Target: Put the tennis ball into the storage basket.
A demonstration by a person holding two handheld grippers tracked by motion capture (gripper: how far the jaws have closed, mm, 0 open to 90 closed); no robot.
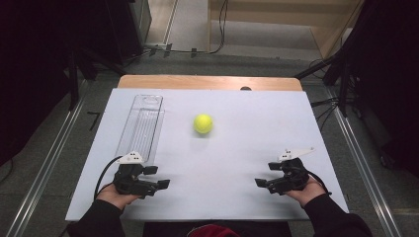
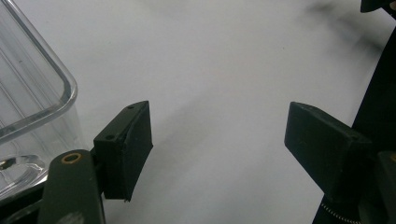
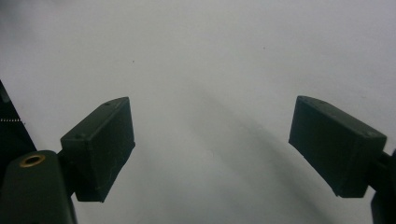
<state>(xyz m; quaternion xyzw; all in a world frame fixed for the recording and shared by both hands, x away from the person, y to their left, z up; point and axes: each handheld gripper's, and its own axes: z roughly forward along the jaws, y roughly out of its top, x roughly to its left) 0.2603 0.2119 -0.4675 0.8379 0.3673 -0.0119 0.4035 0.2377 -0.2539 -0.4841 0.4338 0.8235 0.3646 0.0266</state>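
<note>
Left gripper (image 1: 159, 177): rests low at the near left of the white table (image 1: 237, 163), jaws standing apart with nothing between them, pointing inward; the clear tray's near end sits just beside it.
Clear tray (image 1: 141, 129): long, see-through plastic, lying lengthwise along the left side; I see nothing in it.
Tennis ball (image 1: 203, 123): yellow, loose on the table at mid-depth, just right of the tray and well apart from both grippers.
Right gripper (image 1: 266, 174): near right, jaws wide and bare, aimed inward.
Doing it well: I'd judge the ball belongs in the tray; come in level, straddle its middle, close gently so it can't roll away.
</note>
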